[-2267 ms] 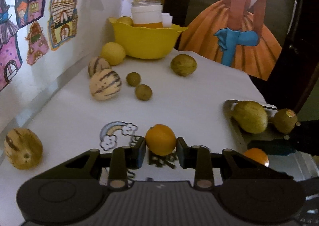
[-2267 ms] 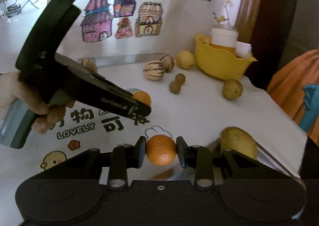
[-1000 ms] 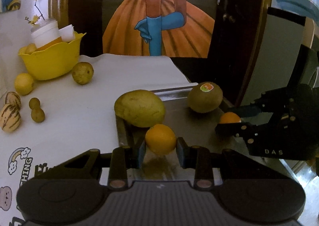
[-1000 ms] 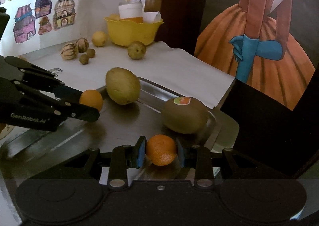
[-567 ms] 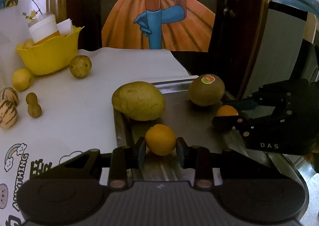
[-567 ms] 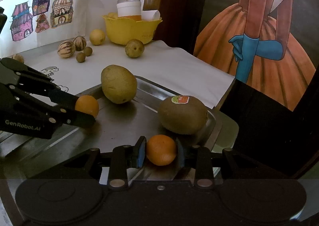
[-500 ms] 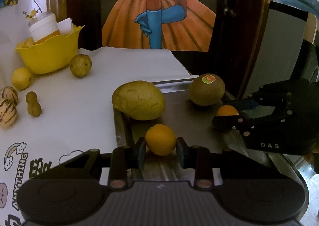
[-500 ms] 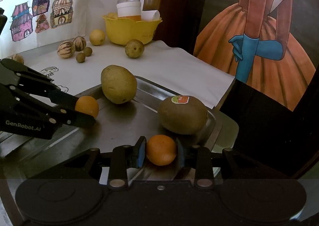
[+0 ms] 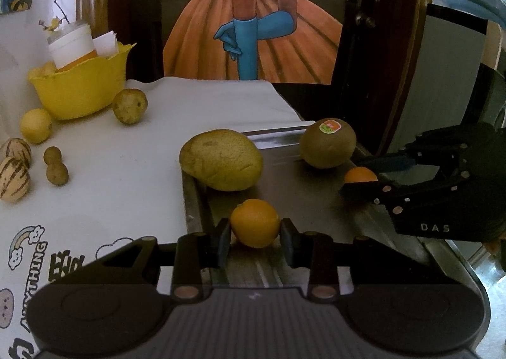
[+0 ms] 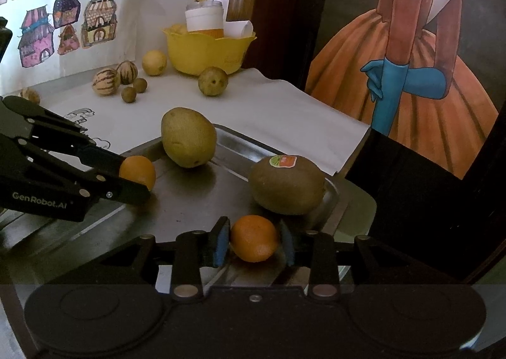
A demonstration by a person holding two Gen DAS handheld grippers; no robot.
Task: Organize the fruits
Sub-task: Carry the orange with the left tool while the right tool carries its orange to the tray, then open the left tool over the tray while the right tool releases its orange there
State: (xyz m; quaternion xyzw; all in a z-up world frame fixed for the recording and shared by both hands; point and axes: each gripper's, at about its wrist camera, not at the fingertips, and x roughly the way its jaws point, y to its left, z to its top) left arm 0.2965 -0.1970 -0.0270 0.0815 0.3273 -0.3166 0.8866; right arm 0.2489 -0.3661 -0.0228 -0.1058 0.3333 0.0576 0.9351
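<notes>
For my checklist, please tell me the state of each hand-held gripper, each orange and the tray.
left hand-held gripper, jaws just opening, orange between them
right hand-held gripper, jaws just opening, orange between them
left orange, resting on tray
right orange, resting on tray
tray, holding four fruits

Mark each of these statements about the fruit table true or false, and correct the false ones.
1. The kiwi, with a sticker on top, lies on the metal tray. True.
2. A white container sits in the yellow bowl. True.
3. The yellow bowl stands on the metal tray. False: it stands on the white cloth, apart from the tray.
4. The striped fruits lie on the tray. False: they lie on the cloth, near the wall drawings.
</notes>
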